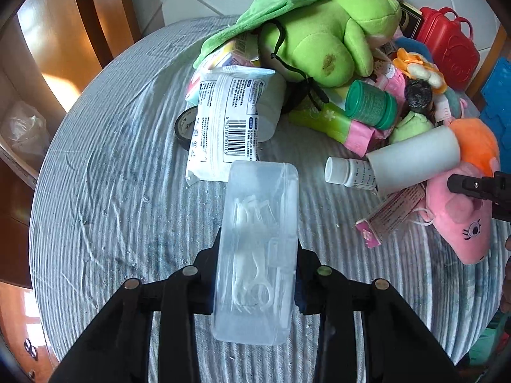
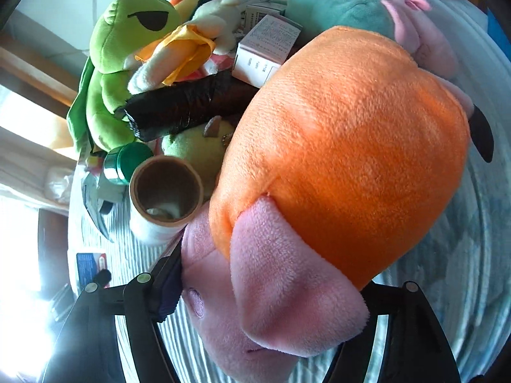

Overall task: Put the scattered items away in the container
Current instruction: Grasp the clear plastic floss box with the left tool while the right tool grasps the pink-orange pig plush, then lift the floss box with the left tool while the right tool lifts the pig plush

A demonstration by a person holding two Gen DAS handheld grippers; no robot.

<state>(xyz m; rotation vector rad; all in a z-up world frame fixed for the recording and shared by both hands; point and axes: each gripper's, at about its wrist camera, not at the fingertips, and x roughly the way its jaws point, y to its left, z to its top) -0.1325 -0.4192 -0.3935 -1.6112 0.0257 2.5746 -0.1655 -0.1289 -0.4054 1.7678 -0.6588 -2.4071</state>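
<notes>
My left gripper (image 1: pixel 258 245) is shut on a clear plastic box (image 1: pixel 258 223) of white floss picks, its pads pressing on both long sides just above the striped grey tablecloth (image 1: pixel 111 191). The right gripper (image 2: pixel 274 268) is shut on a pink plush pig in an orange dress (image 2: pixel 351 146). Its left finger (image 2: pixel 169 274) lies against the pig's head, and the other finger is hidden under the plush. In the left wrist view the right gripper (image 1: pixel 469 186) shows at the pig (image 1: pixel 460 217) on the right edge.
A pile covers the far side of the table: a green plush frog (image 1: pixel 325 32), a mask packet (image 1: pixel 223 118), a green jar (image 1: pixel 370 105), a white pill bottle (image 1: pixel 348 172), a white roll (image 1: pixel 412 156), a red case (image 1: pixel 447 44) and a blue object (image 1: pixel 498 102). Wooden chairs (image 1: pixel 48 38) stand at the left.
</notes>
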